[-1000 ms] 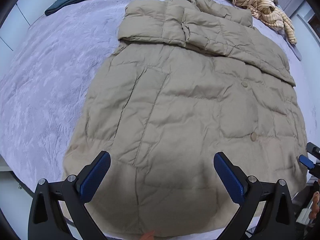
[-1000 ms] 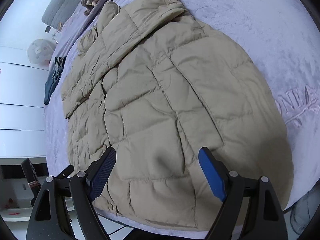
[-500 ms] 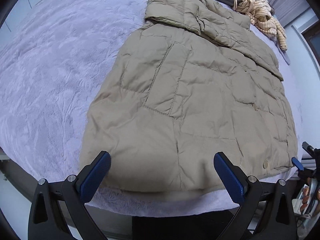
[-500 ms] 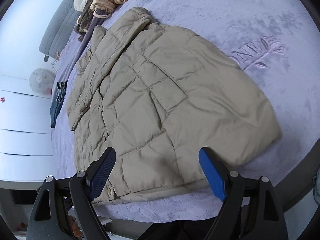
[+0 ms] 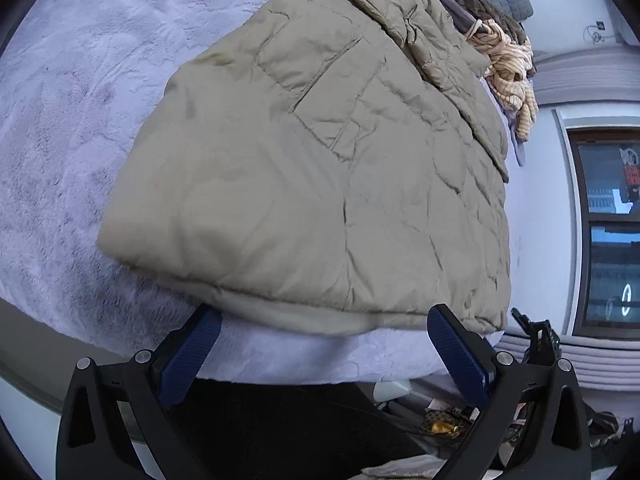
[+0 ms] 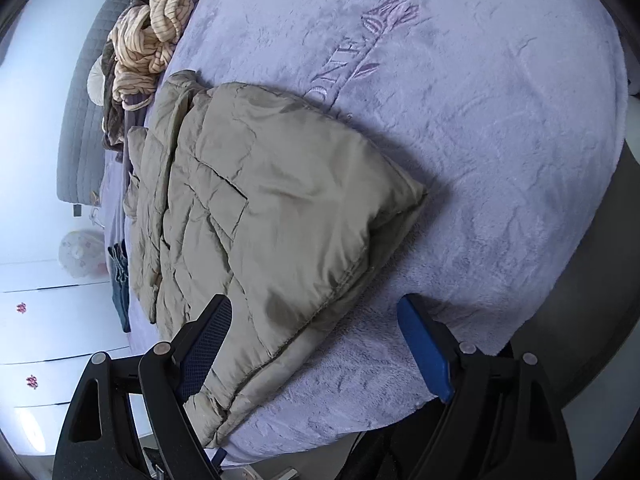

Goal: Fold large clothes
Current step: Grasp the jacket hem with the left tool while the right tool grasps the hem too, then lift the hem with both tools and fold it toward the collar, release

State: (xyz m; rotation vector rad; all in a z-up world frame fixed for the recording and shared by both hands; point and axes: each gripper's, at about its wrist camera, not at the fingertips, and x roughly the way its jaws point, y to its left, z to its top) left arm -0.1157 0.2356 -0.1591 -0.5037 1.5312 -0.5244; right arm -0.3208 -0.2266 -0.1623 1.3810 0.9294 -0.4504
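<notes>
The left tool (image 5: 322, 342) is released, its blue pads wide apart and grasping nothing. Just ahead of it lies the hem of the coat (image 5: 320, 168), spread flat on the bed (image 5: 80, 100). The right tool (image 6: 316, 344) is released too; the coat's hem corner (image 6: 260, 240) lies between its pads, close to the left one, but it is not pinched. Far ahead of both tools, past the coat, lies a heap of clothes (image 6: 148, 48).
</notes>
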